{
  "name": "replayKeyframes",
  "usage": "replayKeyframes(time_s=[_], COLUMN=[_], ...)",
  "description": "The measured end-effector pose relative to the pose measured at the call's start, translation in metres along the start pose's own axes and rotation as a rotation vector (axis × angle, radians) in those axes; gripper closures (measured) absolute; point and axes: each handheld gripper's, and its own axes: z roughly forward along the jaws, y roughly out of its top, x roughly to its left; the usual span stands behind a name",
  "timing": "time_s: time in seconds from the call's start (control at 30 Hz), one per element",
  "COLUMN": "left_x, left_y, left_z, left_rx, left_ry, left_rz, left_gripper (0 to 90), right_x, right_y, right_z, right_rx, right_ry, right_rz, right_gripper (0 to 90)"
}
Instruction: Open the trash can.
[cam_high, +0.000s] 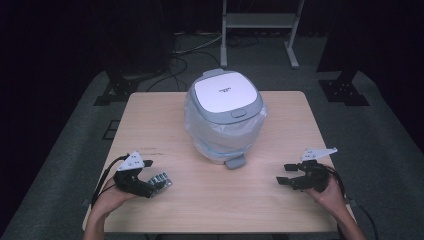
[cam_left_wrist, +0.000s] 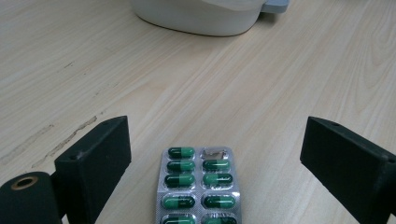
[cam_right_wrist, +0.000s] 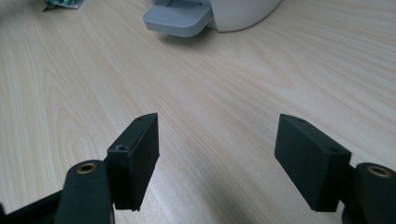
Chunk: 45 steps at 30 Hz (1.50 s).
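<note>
Two grippers wait low over the bench (cam_high: 210, 200). The left gripper (cam_left_wrist: 212, 154) has its jaws spread wide around the pill pack (cam_left_wrist: 198, 184), not squeezing yet. Next they must close on it. The right gripper (cam_right_wrist: 217, 154) is released, holding nothing. The bin (cam_high: 225, 117) sits behind, lid shut. The pack's near end is cut off.

A blister pack (cam_left_wrist: 200, 186) of two-tone green capsules lies flat on the pale wooden surface (cam_left_wrist: 224, 93), foil backing silver, capsules in two columns. The top pocket of one column is torn open and empty; the others visible are filled. It sits between the left gripper (cam_left_wrist: 215, 158)'s spread black jaws, touching neither.
</note>
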Motion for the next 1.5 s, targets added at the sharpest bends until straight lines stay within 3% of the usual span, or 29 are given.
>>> replayKeyframes(time_s=[0.43, 1.13, 1.5], left_x=[-0.004, -0.004, -0.003], left_y=[-0.002, -0.003, -0.003], left_z=[0.007, 0.002, -0.001], left_rx=[0.038, 0.023, 0.014], left_ry=[-0.001, 0.003, 0.008], left_rz=[0.008, 0.014, 0.012], left_gripper=[7.7, 7.7, 7.7], right_x=[0.000, 0.020, 0.030], right_y=[0.016, 0.091, 0.119], right_z=[-0.005, -0.040, -0.053], right_rx=[0.002, 0.002, 0.007], right_ry=[0.035, 0.055, 0.064], right_rz=[0.002, -0.077, -0.105], right_gripper=[30.4, 31.3, 32.7])
